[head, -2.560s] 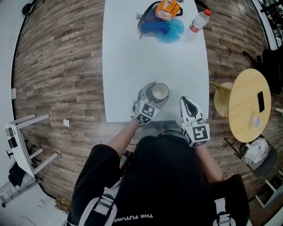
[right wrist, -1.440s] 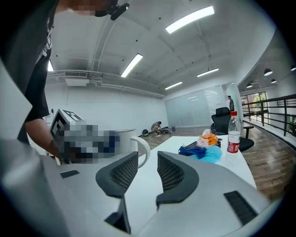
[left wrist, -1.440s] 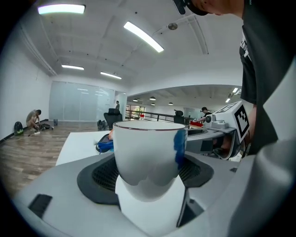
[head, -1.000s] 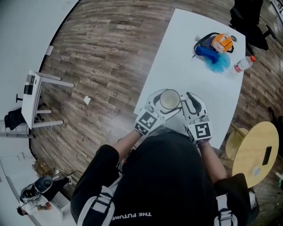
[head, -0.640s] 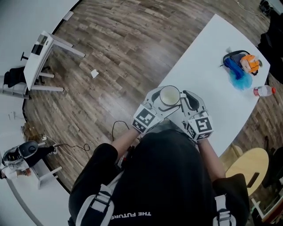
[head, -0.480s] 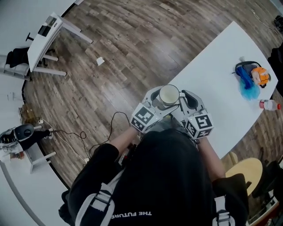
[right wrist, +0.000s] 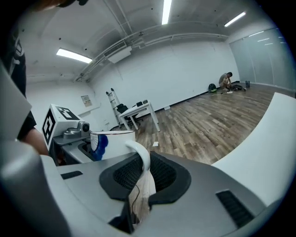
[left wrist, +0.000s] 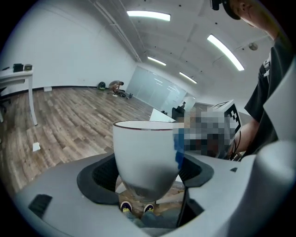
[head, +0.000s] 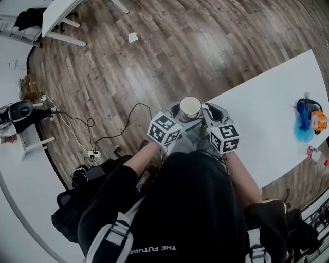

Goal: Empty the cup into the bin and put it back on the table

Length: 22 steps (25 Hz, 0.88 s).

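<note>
A white cup (head: 190, 108) with a dark rim and a blue mark is held upright in the air, over the wooden floor just off the corner of the white table (head: 272, 108). My left gripper (head: 179, 108) is shut on the cup's body (left wrist: 145, 152), one jaw on each side. My right gripper (head: 208, 109) has just been closing and is shut on the cup's handle (right wrist: 140, 155), which stands between its jaws. The inside of the cup cannot be made out.
A blue and orange bundle (head: 308, 120) and a bottle (head: 318, 154) lie at the table's far end. On the floor are a black cable (head: 118, 128) with a power strip (head: 92, 152), a dark bag (head: 87, 177) and a white desk (head: 61, 15).
The cup has left the table top and moved with both grippers out over the floor. The right gripper closed onto the handle. The table has swung to the right of the head view.
</note>
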Each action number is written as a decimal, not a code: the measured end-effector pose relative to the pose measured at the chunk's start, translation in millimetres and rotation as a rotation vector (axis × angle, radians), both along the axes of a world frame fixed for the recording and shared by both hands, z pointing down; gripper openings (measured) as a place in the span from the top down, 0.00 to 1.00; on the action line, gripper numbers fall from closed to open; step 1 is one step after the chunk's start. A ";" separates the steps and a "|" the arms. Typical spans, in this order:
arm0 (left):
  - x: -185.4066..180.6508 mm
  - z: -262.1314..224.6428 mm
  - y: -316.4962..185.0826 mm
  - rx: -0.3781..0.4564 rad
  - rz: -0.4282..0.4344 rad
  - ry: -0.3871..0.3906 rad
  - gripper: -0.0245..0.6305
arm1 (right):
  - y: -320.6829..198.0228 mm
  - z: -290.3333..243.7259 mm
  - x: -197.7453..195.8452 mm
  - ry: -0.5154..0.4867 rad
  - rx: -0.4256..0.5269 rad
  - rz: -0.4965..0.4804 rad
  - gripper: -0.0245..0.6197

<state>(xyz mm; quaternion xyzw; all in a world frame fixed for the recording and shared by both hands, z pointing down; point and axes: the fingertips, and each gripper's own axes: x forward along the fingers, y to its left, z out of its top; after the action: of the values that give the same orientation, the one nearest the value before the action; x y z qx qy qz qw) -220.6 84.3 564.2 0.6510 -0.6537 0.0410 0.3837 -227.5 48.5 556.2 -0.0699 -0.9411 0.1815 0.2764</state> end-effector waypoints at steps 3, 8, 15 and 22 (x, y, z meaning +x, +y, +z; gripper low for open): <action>-4.8 27.3 17.7 -0.040 -0.050 0.051 0.37 | 17.7 29.2 -6.9 0.051 -0.030 -0.049 0.87; -2.4 73.7 43.8 -0.092 -0.101 0.193 0.37 | 44.0 78.9 -6.5 0.186 -0.086 -0.094 0.87; 10.6 105.4 69.8 -0.166 -0.145 0.370 0.37 | 71.5 116.4 6.5 0.377 -0.174 -0.136 0.87; 10.3 112.9 69.7 -0.180 -0.140 0.415 0.37 | 71.1 124.2 5.8 0.413 -0.184 -0.137 0.87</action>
<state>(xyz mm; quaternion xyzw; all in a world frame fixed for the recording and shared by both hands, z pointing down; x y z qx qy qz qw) -210.3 154.0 677.1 0.5617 -0.5980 -0.0623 0.5683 -221.7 119.7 680.4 -0.1198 -0.8370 0.2581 0.4674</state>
